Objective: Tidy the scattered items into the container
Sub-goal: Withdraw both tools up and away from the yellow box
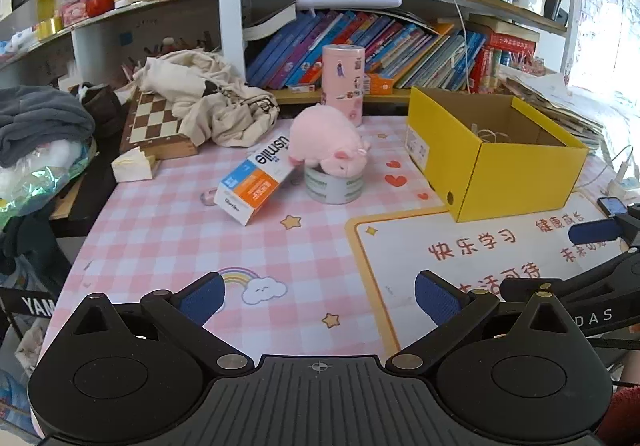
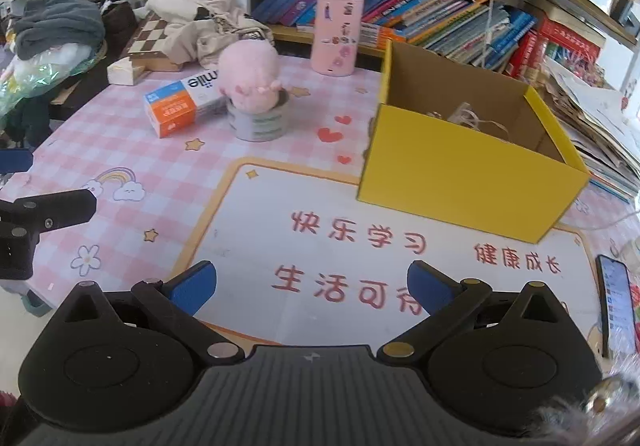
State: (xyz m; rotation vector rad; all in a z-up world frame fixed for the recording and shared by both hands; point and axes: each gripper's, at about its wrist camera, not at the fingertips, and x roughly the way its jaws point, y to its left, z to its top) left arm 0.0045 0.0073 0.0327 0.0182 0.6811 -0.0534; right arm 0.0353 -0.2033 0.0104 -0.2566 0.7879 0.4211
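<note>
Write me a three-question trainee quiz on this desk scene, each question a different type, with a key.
1. True or false: the pink plush pig lies inside the yellow box.
2. Multiple choice: what does the pig rest on? A) the chessboard B) the tape roll C) the pink cylinder tin
3. Fill in: both the left hand-held gripper and the right hand-held gripper are ____ and hold nothing.

Key: 1 false, it sits on the mat outside the box. 2 B. 3 open.
</note>
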